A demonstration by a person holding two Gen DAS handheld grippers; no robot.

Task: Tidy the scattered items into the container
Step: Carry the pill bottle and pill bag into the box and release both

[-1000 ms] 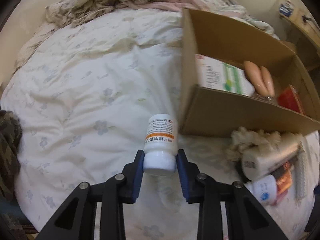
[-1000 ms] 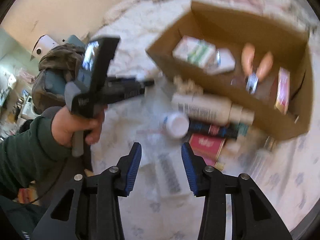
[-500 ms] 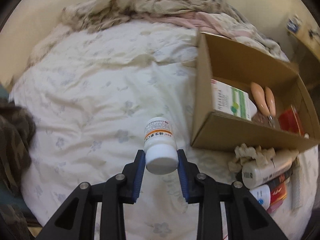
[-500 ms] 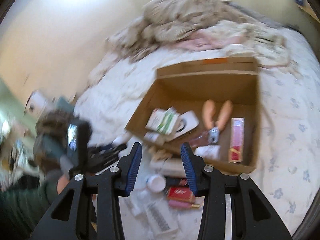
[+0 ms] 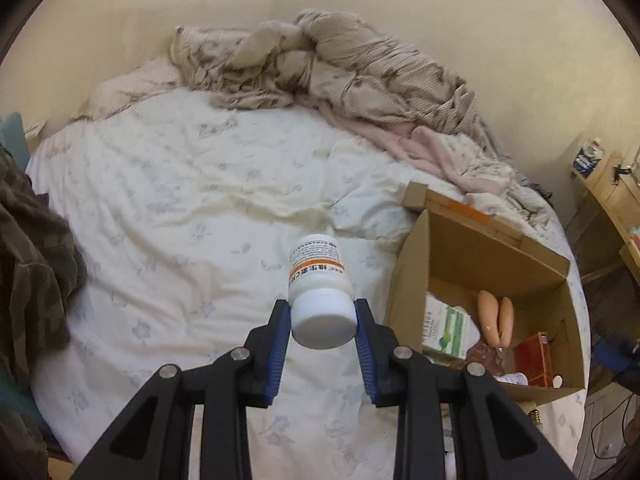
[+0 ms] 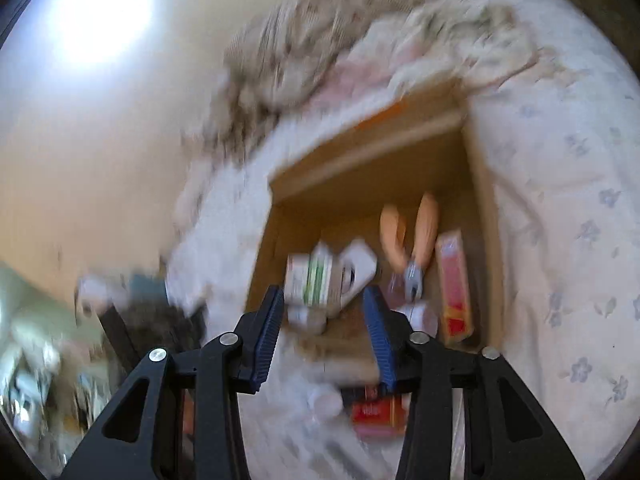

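Your right view is smeared by motion, so the clutter [image 6: 372,412] on the bed just near of the cardboard box [image 6: 486,216] is hard to read. Your left view cuts off the box's near right corner. Your left gripper [image 5: 322,320] is clamped on the cap of the white pill bottle [image 5: 318,276], up over the white quilt [image 5: 180,216], left of the box [image 5: 408,280]. Your right gripper [image 6: 325,316] is opening, nothing between its pads. Pliers [image 6: 416,236] and cartons lie inside; a rumpled blanket [image 5: 340,64] is heaped at the far side

bottle [image 5: 320,280]: white, orange band | box [image 5: 408,280]: brown | bedsheet [image 5: 180,208]: white, floral
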